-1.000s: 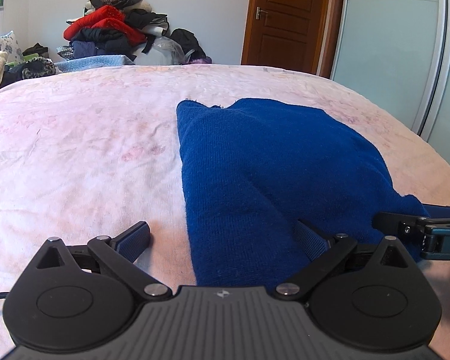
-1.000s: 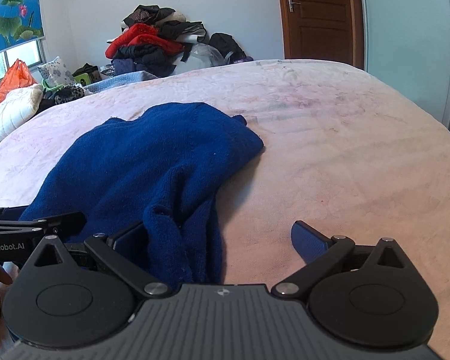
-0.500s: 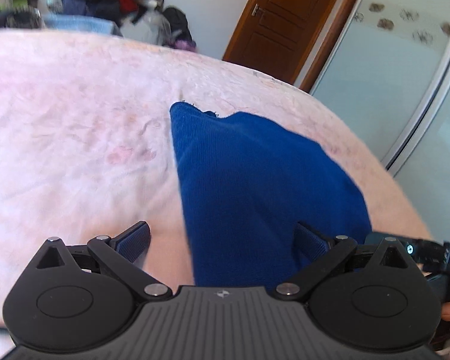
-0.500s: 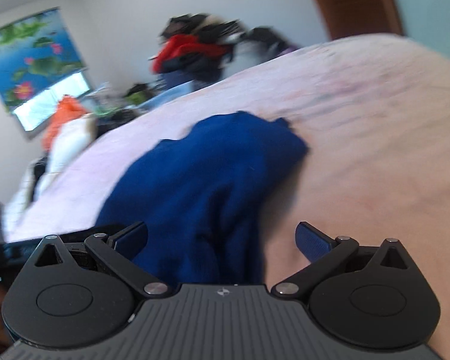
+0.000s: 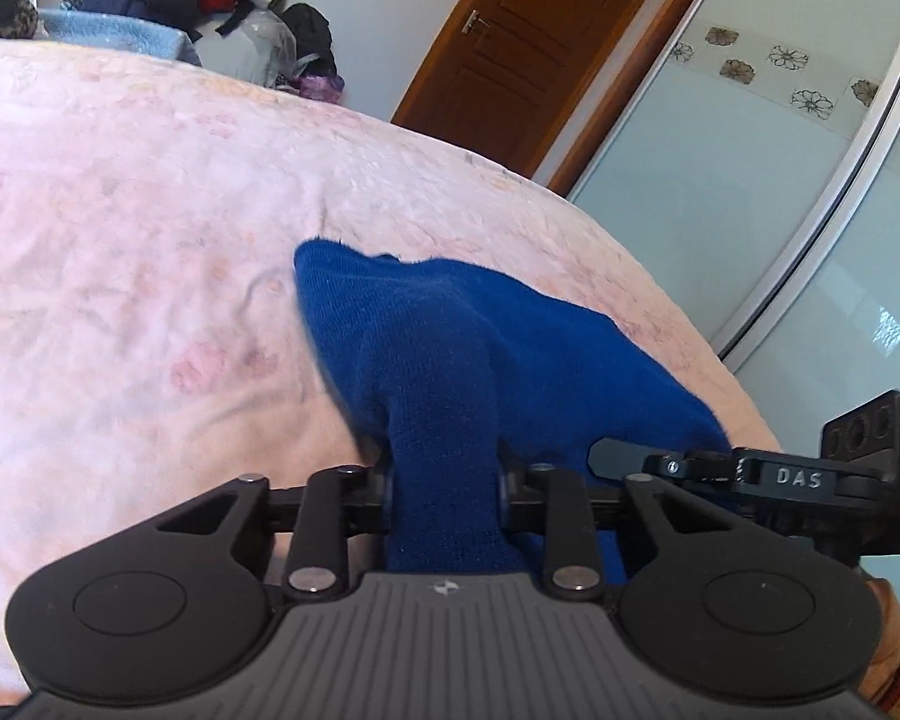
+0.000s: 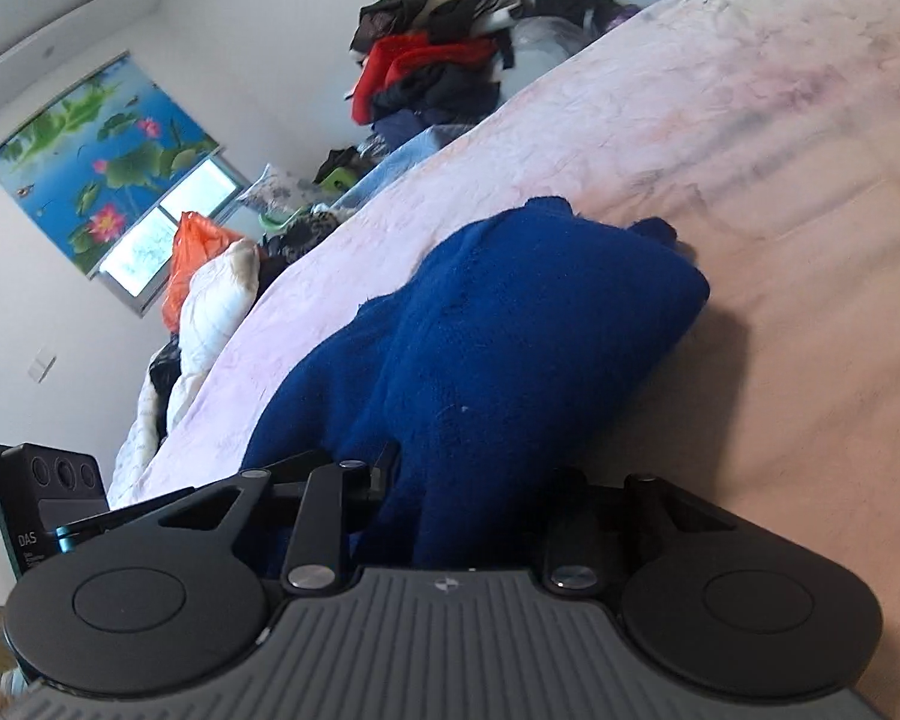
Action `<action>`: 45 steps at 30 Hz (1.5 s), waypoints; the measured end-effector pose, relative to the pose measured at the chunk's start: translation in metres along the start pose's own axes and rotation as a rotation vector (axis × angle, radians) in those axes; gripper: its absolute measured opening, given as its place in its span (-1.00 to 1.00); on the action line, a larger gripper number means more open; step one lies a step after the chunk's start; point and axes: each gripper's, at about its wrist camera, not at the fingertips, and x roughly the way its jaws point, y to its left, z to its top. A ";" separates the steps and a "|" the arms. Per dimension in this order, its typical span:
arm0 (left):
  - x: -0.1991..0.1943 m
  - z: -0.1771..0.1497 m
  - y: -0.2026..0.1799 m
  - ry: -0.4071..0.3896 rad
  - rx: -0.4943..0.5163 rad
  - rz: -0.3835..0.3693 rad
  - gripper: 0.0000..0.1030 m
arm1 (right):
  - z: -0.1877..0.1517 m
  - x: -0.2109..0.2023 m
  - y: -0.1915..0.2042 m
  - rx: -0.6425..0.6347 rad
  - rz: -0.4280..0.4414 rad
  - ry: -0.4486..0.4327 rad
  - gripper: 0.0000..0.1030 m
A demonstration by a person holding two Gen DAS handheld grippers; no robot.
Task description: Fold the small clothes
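pinching the near edge of the blue knitted garment, the left hand-held gripper and right hand-held gripper have just closed on two bunches of it, probably to lift and fold it over the pink bed, lower centre.

One blue garment; two hand-held grippers
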 end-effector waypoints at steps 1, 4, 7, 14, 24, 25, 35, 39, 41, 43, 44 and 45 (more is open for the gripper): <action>-0.003 0.004 0.000 -0.007 0.012 0.009 -0.52 | -0.001 0.000 0.005 -0.009 -0.002 -0.008 -0.44; -0.012 0.021 -0.001 -0.053 0.054 0.039 -0.53 | 0.006 0.001 0.024 -0.045 0.004 -0.035 -0.46; -0.023 0.054 0.000 -0.105 0.071 0.062 -0.54 | 0.024 0.005 0.043 -0.096 0.030 -0.051 -0.46; -0.052 0.129 -0.018 -0.201 0.178 0.132 -0.54 | 0.092 0.020 0.097 -0.214 0.077 -0.137 -0.46; -0.018 0.061 0.051 0.094 -0.027 0.253 -0.50 | 0.081 0.069 0.048 0.029 -0.005 0.091 -0.20; -0.024 0.057 0.052 0.079 -0.035 0.232 -0.46 | 0.074 0.070 0.040 0.059 -0.011 0.120 -0.17; -0.052 -0.005 0.041 0.123 -0.113 0.038 0.35 | 0.007 0.009 0.024 -0.007 0.055 0.135 0.47; -0.053 -0.007 0.033 0.116 -0.069 0.075 -0.44 | -0.003 0.009 0.038 -0.076 0.012 0.145 -0.59; -0.060 0.001 0.037 0.130 -0.120 0.060 -0.65 | -0.004 0.009 0.040 -0.066 -0.008 0.143 -0.63; -0.068 0.005 0.039 0.158 -0.140 0.069 -0.69 | -0.003 0.004 0.044 -0.036 0.014 0.118 -0.64; -0.070 0.004 0.038 0.174 -0.119 0.086 -0.69 | -0.003 -0.002 0.046 -0.016 0.033 0.103 -0.64; -0.071 0.002 0.037 0.188 -0.095 0.110 -0.69 | -0.003 -0.006 0.047 0.002 0.053 0.096 -0.64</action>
